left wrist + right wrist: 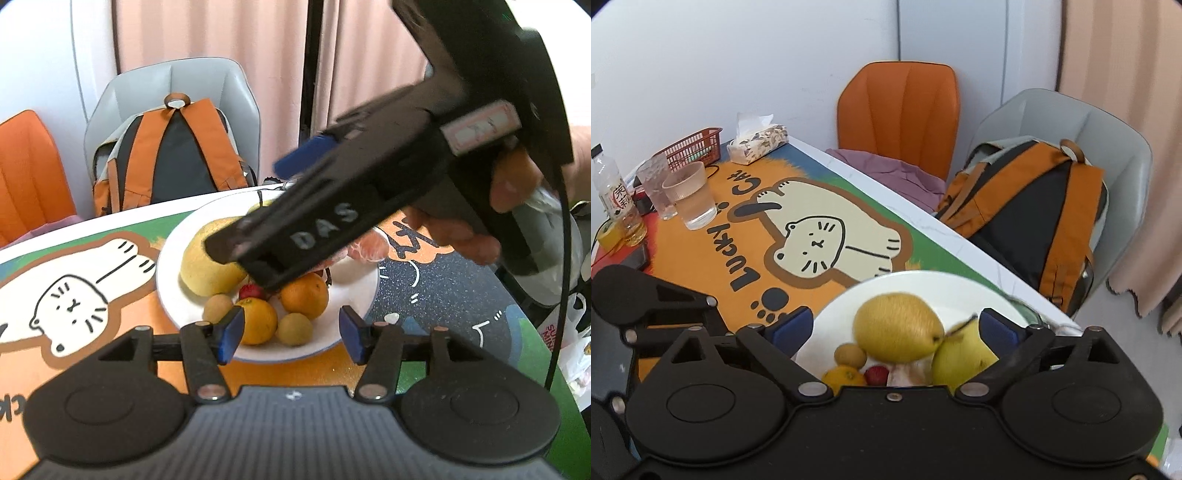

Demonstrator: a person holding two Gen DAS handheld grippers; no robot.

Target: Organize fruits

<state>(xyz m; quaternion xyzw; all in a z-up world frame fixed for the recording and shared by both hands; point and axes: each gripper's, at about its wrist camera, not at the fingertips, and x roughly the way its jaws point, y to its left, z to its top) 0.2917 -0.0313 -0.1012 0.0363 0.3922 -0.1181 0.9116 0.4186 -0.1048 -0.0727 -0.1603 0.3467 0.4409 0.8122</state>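
A: Where does the fruit sit?

B: All of it lies on the white plate [354, 273] near the bench [701, 251] edge: a big yellow pear [897, 326], a green pear [964, 363] touching it, two oranges [304, 293], two small brown fruits [294, 328], a strawberry [251, 291] and a peeled piece [369, 247]. Gathered on one dish, it looks like a sorted pile, so the job seems far along.

A: And the claws?

B: The left claw [291, 334] hangs low over the near rim of the plate, its blue pads [231, 334] apart and pressing nothing; one orange shows just past the left pad. The right claw [897, 330] stands wide over the plate, with the yellow pear and the green pear's stem showing between its pads, neither one gripped. Both point steeply down at the dish, likely because nothing else on the bench needs sorting.

A: What crowds them?

B: Each other, mostly. In the left view the right claw's black body crosses above the fruit, hiding the green pear and part of the yellow one. The fruits touch, so a nudge could roll one off.

A: Anything else around?

B: Far across the mat [812, 236] sit cups [690, 195], a bottle [613, 192], a tissue pack [757, 142] and a red basket [692, 146], well apart from the plate. Beyond the edge stand an orange chair [899, 110] and a grey chair [1052, 118] holding a backpack [1027, 199].
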